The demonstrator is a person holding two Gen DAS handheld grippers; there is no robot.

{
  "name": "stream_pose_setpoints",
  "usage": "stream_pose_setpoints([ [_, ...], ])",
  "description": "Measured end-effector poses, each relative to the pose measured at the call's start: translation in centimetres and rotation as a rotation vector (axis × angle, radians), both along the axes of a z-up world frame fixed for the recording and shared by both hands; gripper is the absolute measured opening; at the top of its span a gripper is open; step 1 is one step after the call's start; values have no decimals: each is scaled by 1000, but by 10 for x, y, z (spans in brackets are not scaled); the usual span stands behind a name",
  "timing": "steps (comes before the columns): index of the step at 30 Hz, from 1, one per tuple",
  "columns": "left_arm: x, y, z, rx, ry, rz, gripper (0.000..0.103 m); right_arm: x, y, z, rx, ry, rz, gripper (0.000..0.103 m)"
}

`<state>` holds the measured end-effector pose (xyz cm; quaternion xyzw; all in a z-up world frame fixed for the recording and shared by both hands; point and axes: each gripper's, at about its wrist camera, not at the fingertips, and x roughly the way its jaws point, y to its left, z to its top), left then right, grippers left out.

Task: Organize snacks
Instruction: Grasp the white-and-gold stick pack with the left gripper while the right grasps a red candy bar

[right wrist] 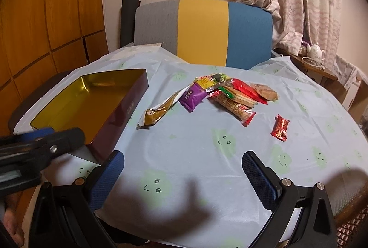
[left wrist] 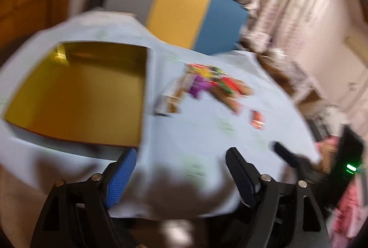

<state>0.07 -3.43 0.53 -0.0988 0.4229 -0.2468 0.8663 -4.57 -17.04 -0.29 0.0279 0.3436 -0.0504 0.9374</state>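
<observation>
right wrist view sharp, left blurred: snack pile (right wrist: 220, 93) + lone red candy (right wrist: 280, 128) on tabletop (right wrist: 184, 156) right of gold-lined tin (right wrist: 92, 105), nothing in it; left tool (left wrist: 181, 169) & right tool (right wrist: 182, 176) both wide, holding nothing.

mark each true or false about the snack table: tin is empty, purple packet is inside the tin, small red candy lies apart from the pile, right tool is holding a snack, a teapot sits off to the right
1. The tin is empty. True.
2. The purple packet is inside the tin. False: it lies on the tablecloth, in the snack pile beside the tin.
3. The small red candy lies apart from the pile. True.
4. The right tool is holding a snack. False: it is open with nothing between its fingers.
5. A white teapot sits off to the right. True, on a side table.
</observation>
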Motion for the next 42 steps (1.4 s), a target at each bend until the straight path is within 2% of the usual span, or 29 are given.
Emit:
stream_pose_setpoints([
  [4,-8,-24,7,-41,-42,-133,82,4,-19,-2,20,14,-39,103],
  [6,-6,-34,9,-55,-31,-198,84,7,-30,-5,24,28,-57,103],
  [8,2,-42,7,-57,10,-256,90,9,-43,-8,33,44,-75,103],
  [10,10,-48,4,-46,40,-294,103,10,-57,-11,36,55,-103,103],
  [15,39,-64,8,86,44,-336,103,11,-92,-18,59,66,-163,103],
  [19,70,-82,12,201,-16,-377,103,12,-103,-23,78,73,-173,103],
  [24,111,-102,9,275,-17,-420,103,15,-108,-29,95,77,-165,103],
  [26,125,-112,8,327,-27,-436,96,16,-110,-32,97,84,-171,103],
  [27,131,-116,6,328,-9,-458,94,17,-111,-32,101,87,-172,103],
  [29,149,-122,-6,332,75,-474,92,18,-114,-32,110,86,-172,103],
  [30,159,-123,-13,340,115,-467,88,19,-116,-32,108,82,-172,103],
  [33,177,-128,-30,390,168,-440,72,20,-117,-28,99,66,-163,103],
  [34,183,-128,-36,413,177,-428,70,21,-117,-27,96,64,-162,103],
  [42,202,-131,-56,515,189,-372,70,25,-134,-27,113,73,-181,103],
])
